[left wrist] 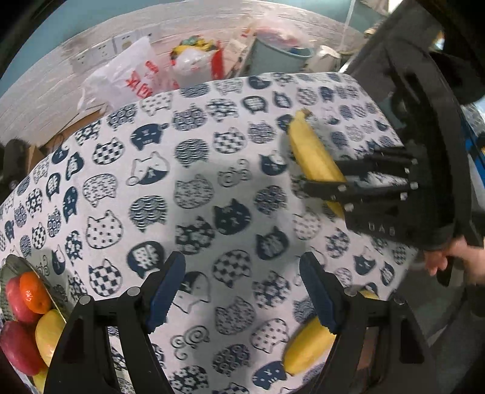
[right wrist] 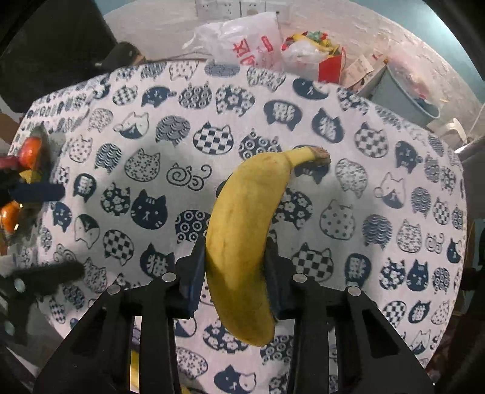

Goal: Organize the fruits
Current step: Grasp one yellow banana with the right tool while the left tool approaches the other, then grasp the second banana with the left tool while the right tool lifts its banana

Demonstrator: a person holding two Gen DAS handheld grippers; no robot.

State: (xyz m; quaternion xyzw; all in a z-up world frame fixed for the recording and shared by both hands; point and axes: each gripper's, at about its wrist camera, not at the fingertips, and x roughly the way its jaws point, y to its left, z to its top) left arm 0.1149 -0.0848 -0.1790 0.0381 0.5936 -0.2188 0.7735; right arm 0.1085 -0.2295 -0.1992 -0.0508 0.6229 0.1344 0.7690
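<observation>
My right gripper (right wrist: pixel 233 272) is shut on a yellow banana (right wrist: pixel 242 236) and holds it above the cat-print tablecloth (right wrist: pixel 348 188). The same banana (left wrist: pixel 315 154) and the right gripper (left wrist: pixel 321 181) show at the right of the left wrist view. My left gripper (left wrist: pixel 242 291) is open and empty over the cloth. A second banana (left wrist: pixel 306 345) lies on the table by my left gripper's right finger. A plate (left wrist: pixel 18 263) at the lower left holds red apples (left wrist: pixel 18 345), an orange (left wrist: pixel 33 292) and a yellow fruit (left wrist: pixel 48 333). The plate's fruit (right wrist: pixel 30 151) also shows at the left edge of the right wrist view.
Behind the table's far edge are a white plastic bag (left wrist: pixel 130 78), a red bag of items (left wrist: pixel 197 57) and a grey-blue bin (left wrist: pixel 279 57). A white brick wall (right wrist: pixel 348 21) with sockets stands behind. The table edge curves close at the right.
</observation>
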